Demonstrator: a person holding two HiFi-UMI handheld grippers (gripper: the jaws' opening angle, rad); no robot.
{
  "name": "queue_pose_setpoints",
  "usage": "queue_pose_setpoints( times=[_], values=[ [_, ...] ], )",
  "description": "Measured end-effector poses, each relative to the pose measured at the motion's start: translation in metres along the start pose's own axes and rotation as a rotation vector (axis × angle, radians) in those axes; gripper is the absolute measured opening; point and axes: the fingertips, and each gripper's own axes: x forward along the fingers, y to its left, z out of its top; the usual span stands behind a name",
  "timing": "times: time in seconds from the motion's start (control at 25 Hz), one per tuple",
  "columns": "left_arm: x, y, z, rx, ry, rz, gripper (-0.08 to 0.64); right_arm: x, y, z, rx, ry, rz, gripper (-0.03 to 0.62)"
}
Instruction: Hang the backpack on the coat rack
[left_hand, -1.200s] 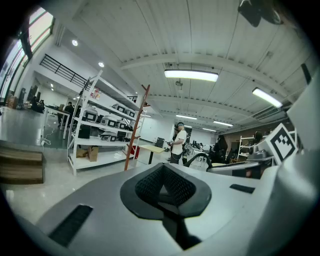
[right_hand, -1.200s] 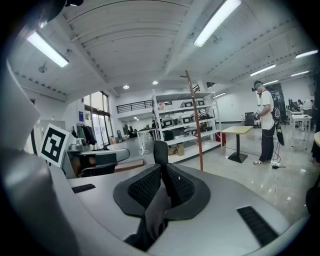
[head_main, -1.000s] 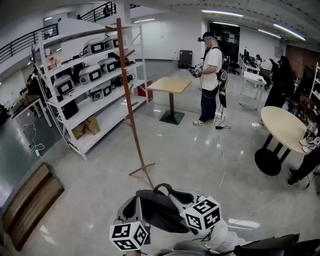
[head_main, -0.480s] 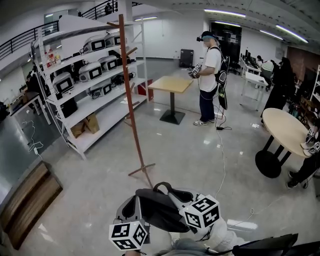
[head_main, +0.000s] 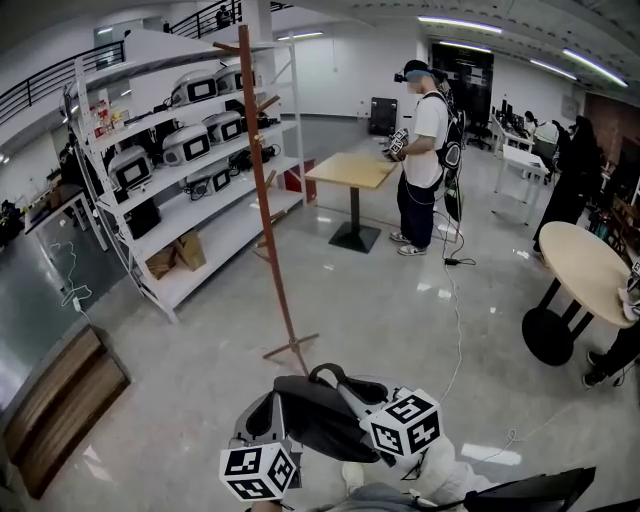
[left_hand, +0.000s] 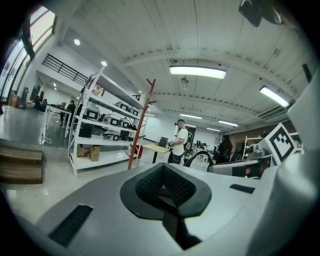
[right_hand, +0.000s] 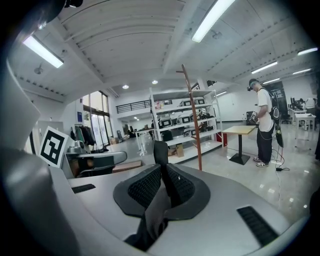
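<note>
- Left tongs (left_hand: 165, 187): closed on dark part of backpack.
- Right tongs (right_hand: 161, 187): clamped on strap (right_hand: 160, 147); strap end pokes above pads.
- Backpack (head_main: 315, 420): slung between both tongs, clear of floor (head_main: 180, 370), just short of rack foot.
- Change: rack (head_main: 262, 200) slightly nearer than a second ago; grip unchanged. You close in.
- Outstanding: pegs sit high; you need a lift, then hook strap.

Head view looks steeply down; gripper views look nearly level along their jaws; all share the coat rack (head_main: 264, 190).
</note>
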Motion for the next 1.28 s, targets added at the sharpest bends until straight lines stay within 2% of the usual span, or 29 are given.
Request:
queue_pose_setpoints(
  times=[0.48, 0.84, 1.28],
  values=[
    [0.078, 0.006, 0.029, 0.002, -0.022, 0.042, 0.000, 0.047, -0.051, 0.041, -0.069, 0.010, 0.069, 0.040],
    [0.123, 0.013, 0.030, 0.005, -0.012, 0.090, 0.000, 0.079, -0.086, 0.052, -0.103, 0.020, 0.122, 0.041],
    [0.161, 0.028, 0.031, 0.010, 0.012, 0.127, 0.000, 0.114, -0.117, 0.057, -0.109, 0.052, 0.141, 0.040]
  ],
)
